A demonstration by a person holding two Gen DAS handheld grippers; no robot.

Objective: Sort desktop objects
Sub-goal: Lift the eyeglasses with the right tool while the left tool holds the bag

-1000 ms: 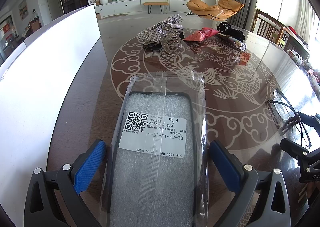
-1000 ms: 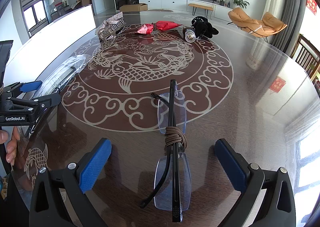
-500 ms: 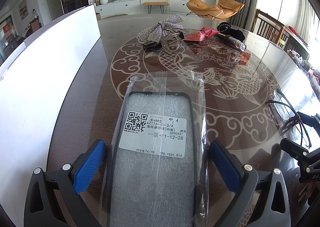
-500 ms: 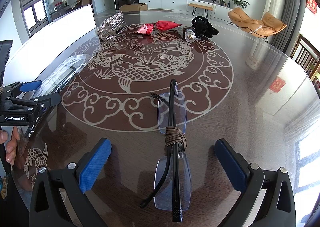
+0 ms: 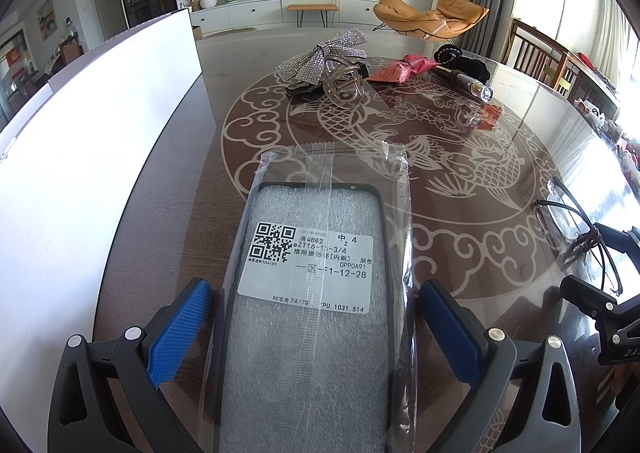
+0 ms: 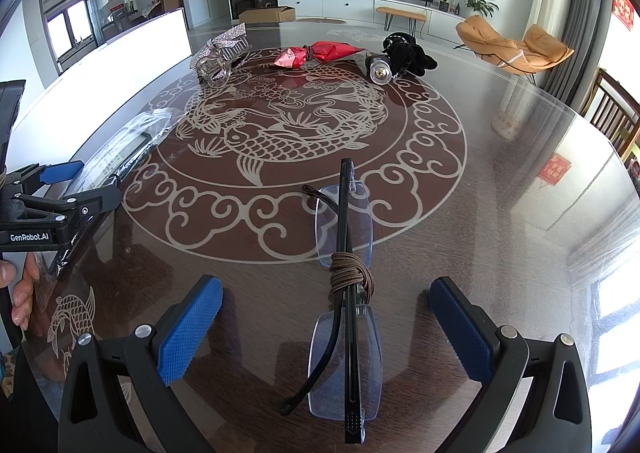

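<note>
Fingers of the left gripper (image 5: 314,327) stood spread wide, one on each side of a bagged phone case (image 5: 316,293) lying flat on the tabletop (image 5: 168,213), without touching it. Those of the right gripper (image 6: 326,327) were spread too, straddling one pair of folded glasses (image 6: 344,285) with a brown cord wound round the middle. I counted one phone case, one pair of glasses, one sequined bow (image 5: 320,59), one clear hair claw (image 5: 344,87), one red wrapped bundle (image 6: 316,52), one small torch (image 6: 379,69) and one black cloth item (image 6: 408,53), the last five clustered at the far side of the tabletop. A white board (image 5: 88,121) ran along the left edge. Compared with a second before, nothing had shifted: both grippers and every object sat in the same places.
</note>
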